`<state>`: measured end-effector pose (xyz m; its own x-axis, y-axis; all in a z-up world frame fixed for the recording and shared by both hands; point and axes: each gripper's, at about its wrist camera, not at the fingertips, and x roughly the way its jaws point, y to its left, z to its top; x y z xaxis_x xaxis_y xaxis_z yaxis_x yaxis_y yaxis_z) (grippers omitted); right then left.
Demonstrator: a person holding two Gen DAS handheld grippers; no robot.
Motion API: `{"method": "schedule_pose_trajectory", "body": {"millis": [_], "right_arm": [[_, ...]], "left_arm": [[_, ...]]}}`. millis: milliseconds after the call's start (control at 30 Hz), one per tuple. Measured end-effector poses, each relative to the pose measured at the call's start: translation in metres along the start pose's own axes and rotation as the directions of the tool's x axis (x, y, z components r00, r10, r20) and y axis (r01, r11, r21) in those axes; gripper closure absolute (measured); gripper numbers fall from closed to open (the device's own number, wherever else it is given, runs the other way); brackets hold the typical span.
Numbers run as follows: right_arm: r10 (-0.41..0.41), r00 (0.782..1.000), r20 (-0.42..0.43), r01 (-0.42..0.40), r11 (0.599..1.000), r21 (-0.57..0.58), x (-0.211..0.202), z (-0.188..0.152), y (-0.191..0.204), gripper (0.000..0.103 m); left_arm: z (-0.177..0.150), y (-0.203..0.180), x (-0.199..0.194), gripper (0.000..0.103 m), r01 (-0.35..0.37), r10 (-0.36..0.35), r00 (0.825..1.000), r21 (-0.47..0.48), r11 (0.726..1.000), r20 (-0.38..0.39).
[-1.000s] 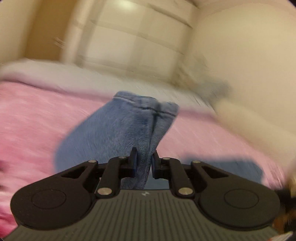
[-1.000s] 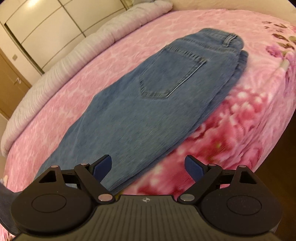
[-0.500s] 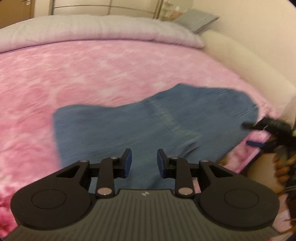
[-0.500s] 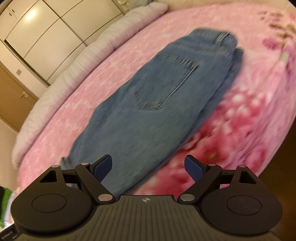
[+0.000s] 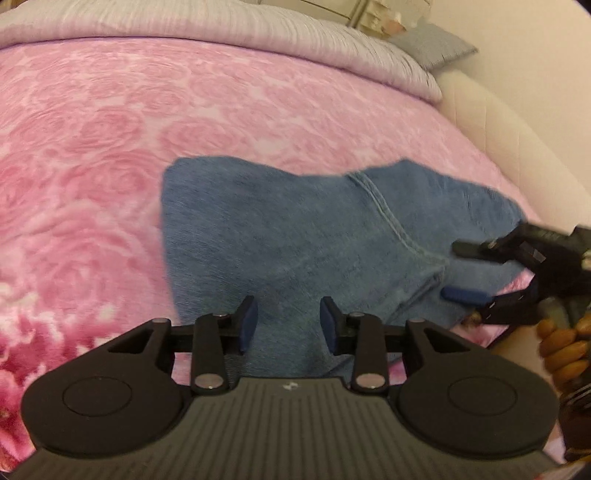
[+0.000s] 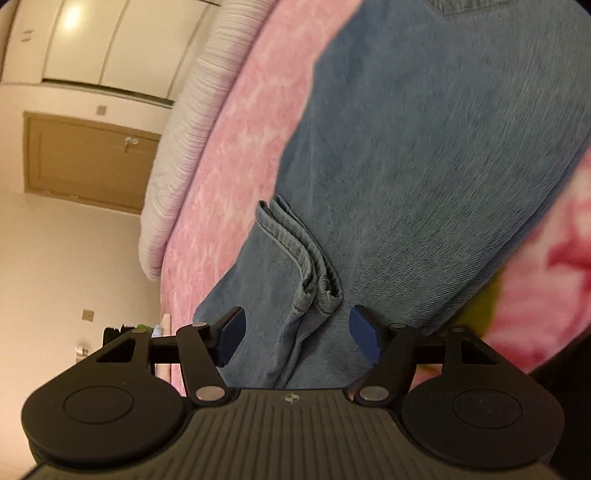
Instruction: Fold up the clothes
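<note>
Bedroom, pink rose blanket (image 5: 110,155) covering bed, grey duvet (image 5: 258,33) lying at far edge. Jeans (image 5: 314,236) lying on blanket, already folded over, near bed edge. Left gripper (image 5: 288,325) hovering above denim, jaws opening, nothing btw pads. Right gripper (image 6: 295,332) coming at hem bundle (image 6: 306,273), jaws closing, cloth btw pads but not pinched yet. Denim probably heavy, soft, not slippery; thick hem seam is looking best place for taking hold.

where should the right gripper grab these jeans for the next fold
Probably the stacked leg hems of the jeans, approached from the open cuff end: both layers bunch there just ahead of the closing right gripper, so one pinch catches both.
</note>
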<state>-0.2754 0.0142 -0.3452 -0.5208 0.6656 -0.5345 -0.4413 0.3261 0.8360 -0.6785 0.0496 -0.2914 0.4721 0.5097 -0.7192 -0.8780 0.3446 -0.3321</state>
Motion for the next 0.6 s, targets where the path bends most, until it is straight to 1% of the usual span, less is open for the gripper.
{"method": "schedule_pose_trajectory", "body": {"millis": [100, 200, 233, 267, 333, 367, 400, 433, 467, 500, 533, 567, 600], "right_arm": [[-0.016, 1.0, -0.016, 0.016, 1.0, 0.0, 0.018, 0.0, 0.007, 0.036], [-0.078, 0.997, -0.001, 0.078, 0.995, -0.064, 0.036, -0.003, 0.017, 0.043], [-0.094, 0.995, 0.012, 0.095, 0.991, -0.094, 0.04, -0.005, 0.02, 0.064], [-0.109, 0.994, 0.025, 0.112, 0.986, -0.123, 0.045, -0.006, 0.023, 0.088], [-0.086, 0.995, 0.044, 0.092, 0.987, -0.133, 0.044, -0.007, 0.021, 0.091], [-0.066, 0.995, 0.076, 0.076, 0.986, -0.148, 0.038, -0.007, 0.022, 0.092], [-0.05, 0.991, 0.126, 0.072, 0.983, -0.171, 0.029, -0.005, 0.025, 0.093], [-0.044, 0.981, 0.191, 0.083, 0.976, -0.201, 0.016, -0.002, 0.029, 0.094], [-0.053, 0.965, 0.257, 0.111, 0.97, -0.217, -0.001, 0.004, 0.029, 0.095], [-0.063, 0.944, 0.322, 0.142, 0.963, -0.229, -0.018, 0.011, 0.029, 0.095], [-0.071, 0.92, 0.387, 0.174, 0.956, -0.238, -0.035, 0.017, 0.028, 0.095], [-0.077, 0.89, 0.449, 0.205, 0.947, -0.245, -0.053, 0.024, 0.028, 0.095], [-0.099, 0.871, 0.482, 0.232, 0.946, -0.225, -0.066, 0.032, 0.021, 0.095]], "left_arm": [[0.001, 0.008, -0.002, 0.071, 0.014, -0.013, 1.0, -0.045, 0.999, 0.008], [0.002, 0.012, -0.002, 0.071, 0.03, -0.029, 0.999, -0.084, 0.996, 0.015], [0.003, 0.012, -0.002, 0.071, 0.038, -0.036, 0.999, -0.093, 0.995, 0.018], [0.006, 0.011, -0.003, 0.071, 0.048, -0.046, 0.999, -0.097, 0.994, 0.024], [0.013, 0.006, -0.007, 0.071, 0.078, -0.073, 0.996, -0.086, 0.993, 0.049], [0.018, 0.003, -0.009, 0.071, 0.1, -0.095, 0.994, -0.082, 0.992, 0.063], [0.023, -0.001, -0.01, 0.071, 0.122, -0.116, 0.99, -0.078, 0.989, 0.075], [0.028, -0.005, -0.011, 0.071, 0.145, -0.139, 0.987, -0.073, 0.987, 0.087], [0.034, -0.01, -0.011, 0.071, 0.17, -0.163, 0.982, -0.067, 0.983, 0.098], [0.039, -0.016, -0.008, 0.071, 0.196, -0.19, 0.976, -0.054, 0.979, 0.101], [0.044, -0.023, -0.003, 0.071, 0.219, -0.215, 0.972, -0.038, 0.975, 0.097], [0.048, -0.031, 0.005, 0.071, 0.235, -0.232, 0.969, -0.02, 0.972, 0.083], [0.05, -0.038, 0.015, 0.071, 0.242, -0.241, 0.969, -0.004, 0.97, 0.057]]}}
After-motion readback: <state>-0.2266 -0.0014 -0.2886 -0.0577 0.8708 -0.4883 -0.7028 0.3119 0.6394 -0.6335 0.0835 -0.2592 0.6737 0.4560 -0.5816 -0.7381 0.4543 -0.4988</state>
